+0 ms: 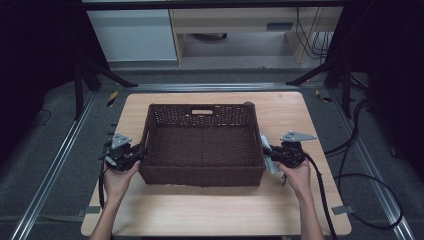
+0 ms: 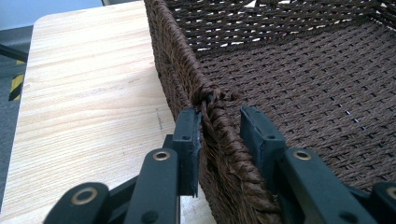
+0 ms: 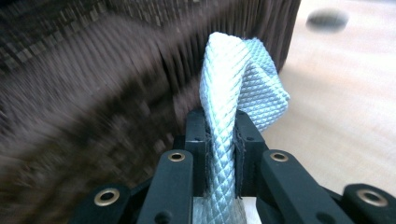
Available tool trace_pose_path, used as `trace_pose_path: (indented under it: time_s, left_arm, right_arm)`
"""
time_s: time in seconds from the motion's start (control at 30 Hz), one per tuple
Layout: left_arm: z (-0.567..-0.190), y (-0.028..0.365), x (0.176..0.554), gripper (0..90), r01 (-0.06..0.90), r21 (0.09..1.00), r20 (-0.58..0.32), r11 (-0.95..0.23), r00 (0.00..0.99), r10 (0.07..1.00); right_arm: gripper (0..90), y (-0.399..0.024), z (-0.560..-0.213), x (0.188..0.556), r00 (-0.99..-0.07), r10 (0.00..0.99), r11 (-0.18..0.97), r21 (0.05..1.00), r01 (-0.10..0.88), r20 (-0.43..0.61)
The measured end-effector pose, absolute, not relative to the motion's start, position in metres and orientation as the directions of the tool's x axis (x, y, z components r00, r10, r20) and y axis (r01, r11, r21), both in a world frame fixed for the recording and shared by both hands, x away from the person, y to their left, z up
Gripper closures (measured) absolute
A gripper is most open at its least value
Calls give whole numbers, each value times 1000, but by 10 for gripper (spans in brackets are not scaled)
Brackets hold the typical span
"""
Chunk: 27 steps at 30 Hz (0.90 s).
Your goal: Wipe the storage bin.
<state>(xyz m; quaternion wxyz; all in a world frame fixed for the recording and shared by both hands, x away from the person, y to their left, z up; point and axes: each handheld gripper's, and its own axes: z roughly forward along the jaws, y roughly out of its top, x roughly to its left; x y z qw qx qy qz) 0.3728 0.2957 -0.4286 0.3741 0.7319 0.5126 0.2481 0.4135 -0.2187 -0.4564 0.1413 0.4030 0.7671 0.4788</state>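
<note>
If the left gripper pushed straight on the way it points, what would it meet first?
Probably the dark brown woven basket: its side rim already runs between the left gripper fingers, one outside, one inside, so further rim lies ahead.

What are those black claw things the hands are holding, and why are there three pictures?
They are grippers: hand-held tools with two black jaws that pinch. One picture looks down from above on a wooden table with a brown woven basket. The other two come from little cameras riding on each tool. The left gripper has the basket's wall between its jaws; one jaw touches it, the other stands a little off. The right gripper pinches a pale blue cloth beside the basket's other end. That picture is blurry.
</note>
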Motion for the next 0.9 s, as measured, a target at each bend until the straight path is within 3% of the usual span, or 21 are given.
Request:
trace_pose_path:
  time_s: [0.2,0.67,0.77,0.9]
  left_arm:
    - [-428,296,373,681,569,801,-27,-188,348,937]
    - [-429,298,375,670,562,807,-35,-181,353,935]
    - [-429,298,375,672,561,807,-33,-185,356,934]
    - [-429,298,375,672,560,806,-28,-190,357,934]
  right_arm:
    - [799,-218,-451,407,-651,747,251,848,467,137]
    - [800,-204,-496,398,-614,776,350,709,611,145]
    - [799,-210,-493,396,-606,778,327,719,614,164]
    - [800,-215,-469,389,-621,764,245,812,530,175]
